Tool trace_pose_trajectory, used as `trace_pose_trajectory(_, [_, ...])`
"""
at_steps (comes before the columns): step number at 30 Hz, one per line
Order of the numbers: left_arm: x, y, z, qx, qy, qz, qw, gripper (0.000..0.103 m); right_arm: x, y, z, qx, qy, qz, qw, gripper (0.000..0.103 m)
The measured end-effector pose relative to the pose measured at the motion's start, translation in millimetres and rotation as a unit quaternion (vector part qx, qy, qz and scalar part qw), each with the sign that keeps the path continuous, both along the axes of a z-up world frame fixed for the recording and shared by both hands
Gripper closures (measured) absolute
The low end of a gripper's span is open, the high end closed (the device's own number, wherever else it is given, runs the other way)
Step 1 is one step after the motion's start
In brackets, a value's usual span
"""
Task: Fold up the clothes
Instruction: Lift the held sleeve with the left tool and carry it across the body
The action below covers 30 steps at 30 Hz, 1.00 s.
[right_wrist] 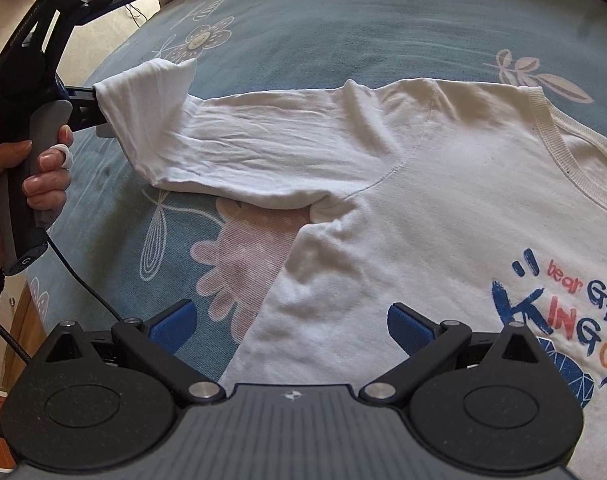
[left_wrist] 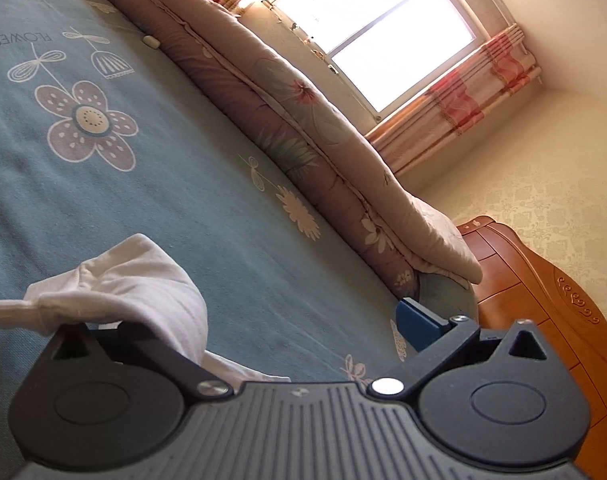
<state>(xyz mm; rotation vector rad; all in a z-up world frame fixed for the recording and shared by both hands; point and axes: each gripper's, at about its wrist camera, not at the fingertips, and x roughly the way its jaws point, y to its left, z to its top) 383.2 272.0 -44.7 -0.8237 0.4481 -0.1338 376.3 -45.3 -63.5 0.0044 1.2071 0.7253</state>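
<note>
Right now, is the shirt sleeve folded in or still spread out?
Spread out: the sleeve stretches sideways from the white shirt, its cuff at the left gripper.

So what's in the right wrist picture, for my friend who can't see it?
A white shirt with a colourful print lies flat on a blue flowered bedspread. The left gripper, held by a hand, has the end of the sleeve draped over its fingers and lifts it. The right gripper waits open above the shirt's side.

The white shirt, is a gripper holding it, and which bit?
The left gripper looks to pinch the white T-shirt by its sleeve cuff, though its jaws look open from its own camera. The right gripper is open, holding nothing.
</note>
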Motion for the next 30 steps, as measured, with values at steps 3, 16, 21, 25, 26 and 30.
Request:
trace_pose_trajectory(3, [5, -14, 7, 0.001, -0.007, -0.014, 0.9999, 0.001, -3, -8, 0, -0.008, -0.003, -0.001, 1.000, 0.000])
trace_pose_trajectory(16, [23, -84, 25, 0.013, -0.009, -0.070, 0.9974, 0.001, -10, -70, 4, -0.012, -0.011, -0.033, 0.999, 0.000])
trace_pose_trajectory(21, [32, -120, 26, 0.028, 0.003, -0.097, 0.9949, 0.001, -12, -97, 3, -0.015, -0.011, -0.050, 0.999, 0.000])
trace_pose_trajectory(25, [38, -148, 26, 0.031, 0.008, -0.115, 0.9929, 0.001, -13, -117, 4, -0.018, -0.011, -0.058, 0.998, 0.000])
trace_pose_trajectory(26, [39, -155, 26, 0.034, 0.009, -0.118, 0.9924, 0.001, -13, -122, 4, -0.019, -0.011, -0.059, 0.998, 0.000])
trace_pose_trajectory(30, [42, -181, 26, 0.038, 0.015, -0.130, 0.9907, 0.001, -13, -141, 5, -0.022, -0.011, -0.064, 0.998, 0.000])
